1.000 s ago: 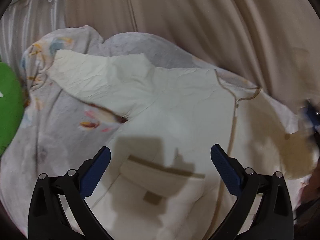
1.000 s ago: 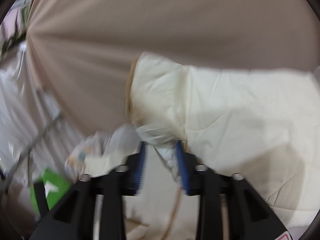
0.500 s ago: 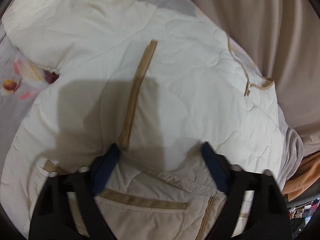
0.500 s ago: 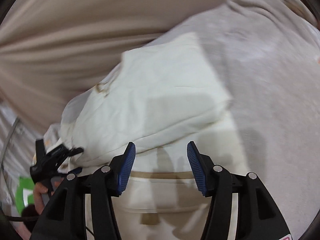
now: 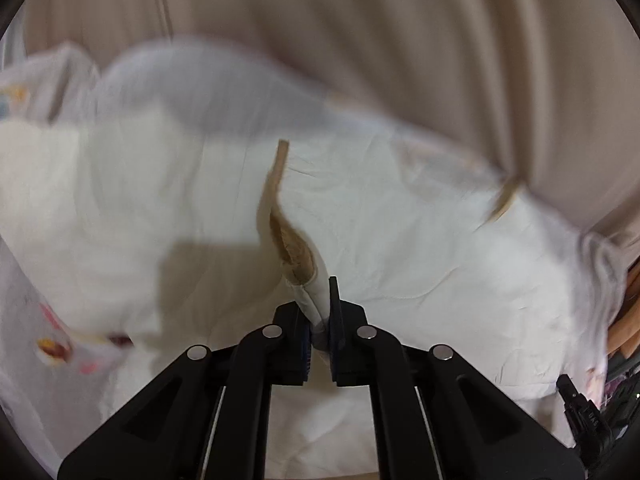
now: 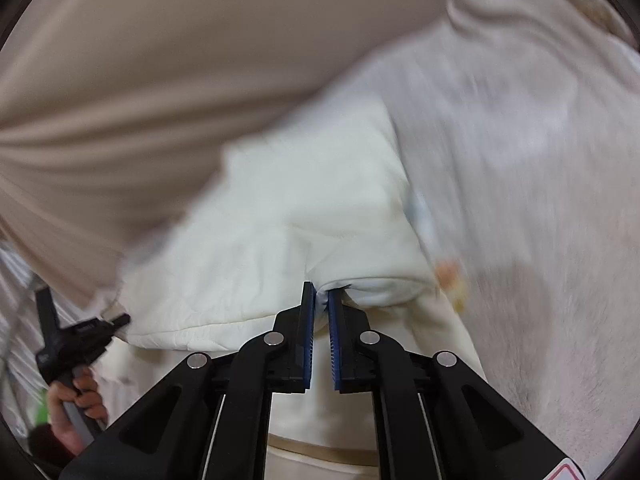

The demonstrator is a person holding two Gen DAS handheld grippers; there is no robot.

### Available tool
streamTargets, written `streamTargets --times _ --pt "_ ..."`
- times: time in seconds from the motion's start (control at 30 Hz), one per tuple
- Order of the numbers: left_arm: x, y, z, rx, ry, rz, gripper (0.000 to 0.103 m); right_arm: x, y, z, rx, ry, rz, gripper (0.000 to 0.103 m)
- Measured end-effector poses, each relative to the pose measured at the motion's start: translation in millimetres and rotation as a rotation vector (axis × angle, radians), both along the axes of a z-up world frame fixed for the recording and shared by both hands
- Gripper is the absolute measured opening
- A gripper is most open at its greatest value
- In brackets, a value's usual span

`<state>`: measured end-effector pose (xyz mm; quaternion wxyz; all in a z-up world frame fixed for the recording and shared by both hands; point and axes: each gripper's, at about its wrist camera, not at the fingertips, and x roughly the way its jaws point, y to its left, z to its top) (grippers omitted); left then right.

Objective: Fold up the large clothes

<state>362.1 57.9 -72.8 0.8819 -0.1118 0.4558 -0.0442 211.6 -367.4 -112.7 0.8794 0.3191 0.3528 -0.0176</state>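
Support surface: bed covered by pale grey printed sheet (image 5: 224, 92), with coloured motifs near left edge. Lying directly on sheet: cream quilted jacket (image 5: 400, 240) with tan trim, spread across most of it. Beige curtain (image 5: 360, 32) hanging behind bed.

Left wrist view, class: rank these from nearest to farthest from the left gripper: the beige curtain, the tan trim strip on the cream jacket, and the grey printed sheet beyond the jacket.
1. Tan trim strip on the cream jacket: runs straight ahead from the left gripper, which is clamped on the jacket edge.
2. Grey printed sheet: beyond the jacket, upper left.
3. Beige curtain: backdrop, farthest.
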Motion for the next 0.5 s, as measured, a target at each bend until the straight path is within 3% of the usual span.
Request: streamTargets --times 0.07,0.13,0.23,0.27,0.3,0.33,0.4,0.5 --pt "-2 -3 -31 0.016 0.044 0.006 0.006 -1 -3 -13 0.027 0.047 0.001 0.004" --pt "-9 -7 -31 0.037 -0.001 0.010 0.008 -12 -5 0 -0.007 0.033 -0.004 0.004" --pt "-14 0 -25 -0.026 0.011 0.028 0.015 -29 -8 23 -0.110 0.010 -0.023 0.014" --pt "-19 7 -18 -0.042 0.011 0.035 0.021 -36 -10 32 -0.158 0.009 -0.028 0.021" --pt "-29 17 -8 -0.056 -0.001 0.046 0.039 -45 -9 40 -0.188 0.010 -0.022 0.035" --pt "-40 27 -1 -0.059 -0.012 0.052 0.059 -54 -12 41 -0.211 0.022 -0.017 0.043" --pt "-68 53 8 -0.045 -0.026 0.077 0.077 -78 -12 42 -0.229 0.051 -0.004 0.057" --pt "-117 99 6 -0.025 0.036 0.117 0.083 -120 2 33 -0.237 0.132 0.043 0.064"
